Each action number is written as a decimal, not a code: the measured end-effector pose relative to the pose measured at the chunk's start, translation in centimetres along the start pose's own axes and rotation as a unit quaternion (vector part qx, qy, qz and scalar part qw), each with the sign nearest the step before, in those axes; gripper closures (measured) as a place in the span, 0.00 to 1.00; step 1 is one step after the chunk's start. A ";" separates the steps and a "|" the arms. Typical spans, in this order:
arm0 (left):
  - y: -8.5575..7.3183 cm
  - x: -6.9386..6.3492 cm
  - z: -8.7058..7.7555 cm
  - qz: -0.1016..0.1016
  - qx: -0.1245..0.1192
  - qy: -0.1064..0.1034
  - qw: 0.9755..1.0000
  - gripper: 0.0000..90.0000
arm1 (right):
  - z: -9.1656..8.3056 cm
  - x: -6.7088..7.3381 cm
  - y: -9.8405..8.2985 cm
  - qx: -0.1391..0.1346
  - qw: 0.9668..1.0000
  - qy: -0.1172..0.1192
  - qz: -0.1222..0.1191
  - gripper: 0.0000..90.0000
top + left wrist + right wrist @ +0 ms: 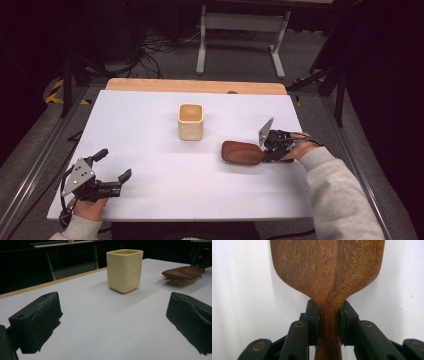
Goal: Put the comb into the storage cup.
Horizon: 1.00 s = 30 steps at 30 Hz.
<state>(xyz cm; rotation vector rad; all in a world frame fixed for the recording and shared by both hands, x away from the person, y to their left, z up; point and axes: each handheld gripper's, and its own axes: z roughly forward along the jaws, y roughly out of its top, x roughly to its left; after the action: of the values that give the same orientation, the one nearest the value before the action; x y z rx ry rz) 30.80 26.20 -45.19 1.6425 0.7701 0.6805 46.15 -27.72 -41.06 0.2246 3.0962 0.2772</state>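
Dark room all around, with a grey floor and a pale metal frame (242,30) standing far back, and in the middle sits a white worktop (150,140) with a strip of light wood along its far edge. On the left, near the front edge, a hand in a grey sleeve holds the left hand-held gripper (114,166). Its two black jaws stand wide apart and have nothing between them, and they point across the worktop toward the middle. In the left gripper view the bare white top shows between those jaws. Next comes a cream cup (190,121) with square sides. It stands upright by itself near the middle of the worktop, toward the back. To the right of the cup, and a bit closer to the person, lies a brown wooden hairbrush (243,152). It lies flat with its bristles down and its smooth back up. On the right, the right hand-held gripper (271,146) has its jaws closed on the brush's thin handle, one pad pressing on each side. In the right gripper view the pads (312,322) squeeze the handle just below the wide part of the brush.
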 end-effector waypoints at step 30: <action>0.0 0.1 0.7 -0.027 0.000 -0.029 0.999 0.00 | -4.0 5.0 0.2 -0.273 0.954 -0.123 0.030 0.81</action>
<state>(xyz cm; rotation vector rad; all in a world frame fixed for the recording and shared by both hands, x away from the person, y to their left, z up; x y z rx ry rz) 31.44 25.86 -45.28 1.6292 0.7699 0.5917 41.04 -27.51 -37.15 0.3052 2.6398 0.9966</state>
